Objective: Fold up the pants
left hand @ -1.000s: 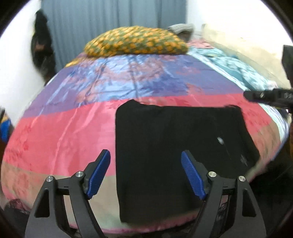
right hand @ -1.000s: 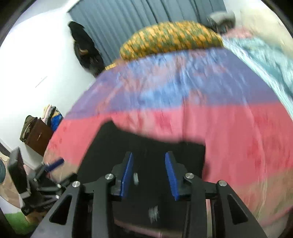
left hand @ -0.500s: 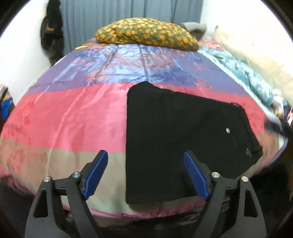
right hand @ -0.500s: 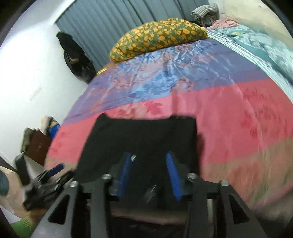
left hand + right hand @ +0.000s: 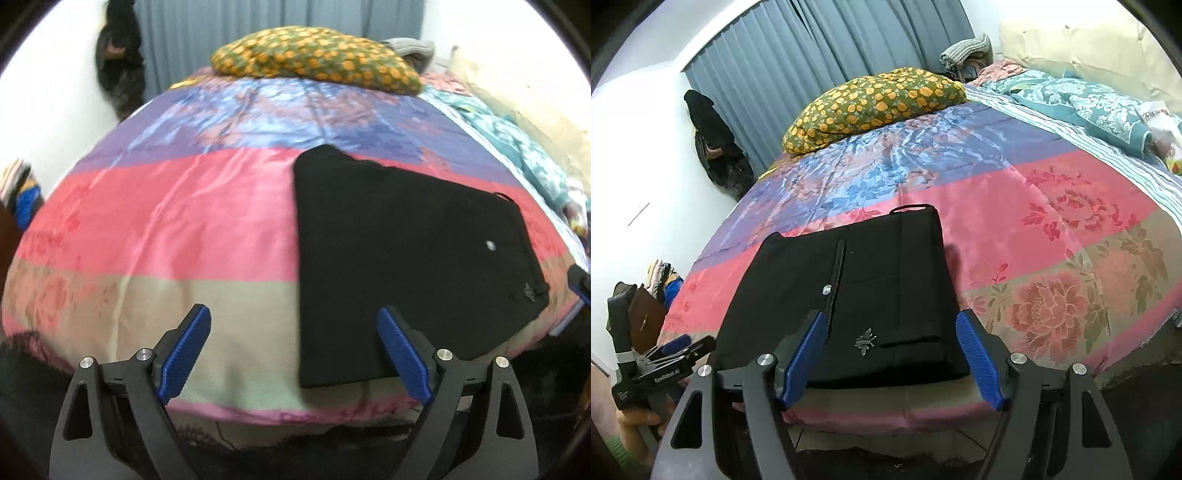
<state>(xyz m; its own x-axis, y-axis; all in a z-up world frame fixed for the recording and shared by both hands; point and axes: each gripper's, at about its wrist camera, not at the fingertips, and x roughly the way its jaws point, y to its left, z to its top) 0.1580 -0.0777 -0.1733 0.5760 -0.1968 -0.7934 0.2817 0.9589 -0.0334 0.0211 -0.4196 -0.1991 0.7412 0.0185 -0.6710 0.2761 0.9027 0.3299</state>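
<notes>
Black folded pants (image 5: pixel 406 258) lie flat on the striped satin bed cover (image 5: pixel 184 221), near the bed's front edge. My left gripper (image 5: pixel 291 321) hovers over the front edge with its jaws wide and still opening. The pants' left edge lies ahead between its fingers, which touch nothing. In the right wrist view the pants (image 5: pixel 879 277) show a small silver emblem and a button. My right gripper (image 5: pixel 892 321) is above their near edge, jaws opening, pads clear of the cloth. The left gripper (image 5: pixel 676 350) appears at the far left, held by a hand.
An orange-spotted pillow (image 5: pixel 875 103) lies at the far end of the bed before a grey-blue curtain (image 5: pixel 812 55). Teal bedding (image 5: pixel 1089 99) runs along the right side. Dark clothes (image 5: pixel 713 144) hang on the left wall, above a pile of things (image 5: pixel 646 295).
My right gripper's jaws have widened from narrow to wide and it has drawn back over the pants' near edge. The left gripper shifted left and lower, so the pants now sit to its right.
</notes>
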